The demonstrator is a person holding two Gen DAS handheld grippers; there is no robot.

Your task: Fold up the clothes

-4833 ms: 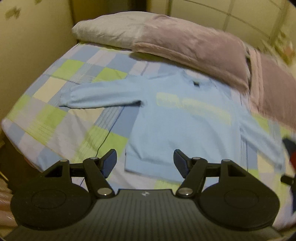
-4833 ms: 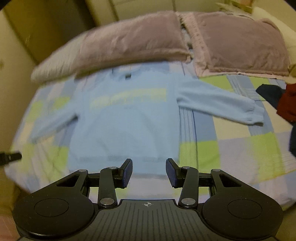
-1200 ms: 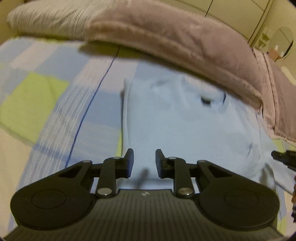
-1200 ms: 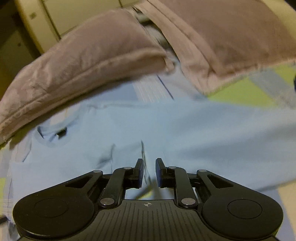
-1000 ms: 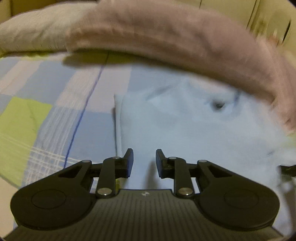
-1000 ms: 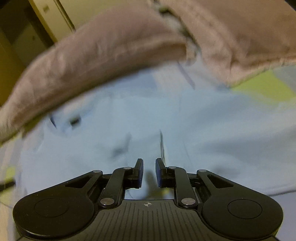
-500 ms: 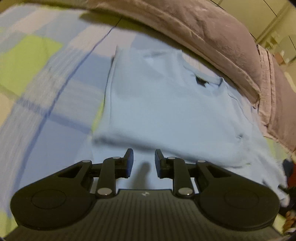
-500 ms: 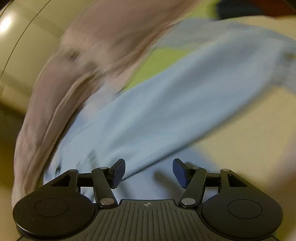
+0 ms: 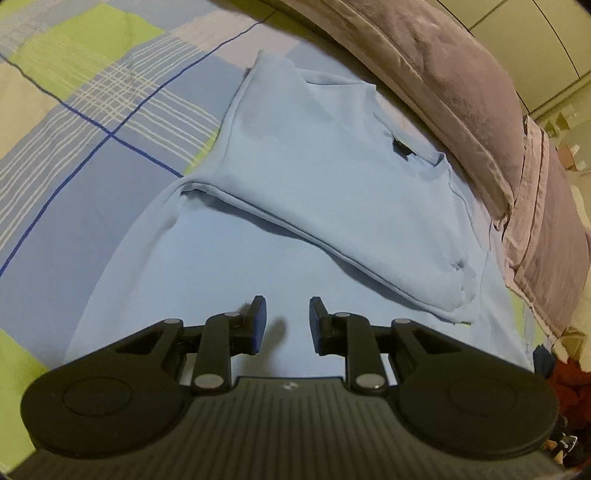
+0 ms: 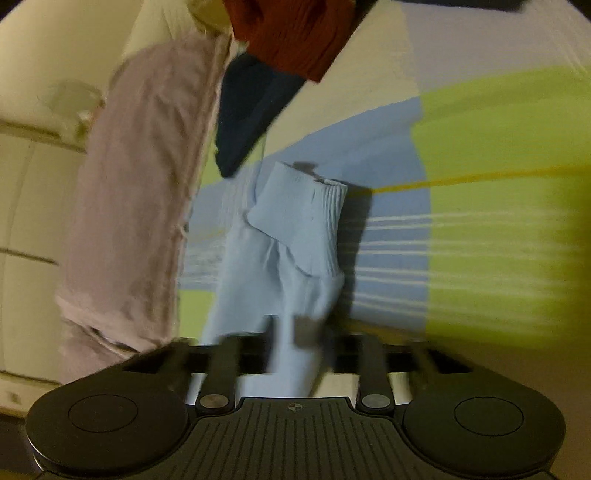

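A light blue sweatshirt (image 9: 332,166) lies flat on the checked bedspread (image 9: 92,110), its left sleeve folded across the chest. My left gripper (image 9: 286,321) hovers low over the sweatshirt's body. Its jaws stand a narrow gap apart with nothing between them. In the blurred right wrist view the sweatshirt's right sleeve (image 10: 280,266) runs up between the fingers of my right gripper (image 10: 295,336), which looks shut on it. The ribbed cuff (image 10: 317,221) flops over beyond the fingertips and casts a shadow on the bed.
Mauve pillows (image 9: 424,74) line the head of the bed and also border the sleeve (image 10: 140,184). A dark red garment (image 10: 295,33) and a navy one (image 10: 251,110) lie just past the cuff. Green and blue bedspread (image 10: 480,184) stretches to the right.
My right gripper, wide open half a second ago, has swung along the right sleeve toward the cuff and closed in on it. The left gripper has pulled back slightly over the body, its gap unchanged.
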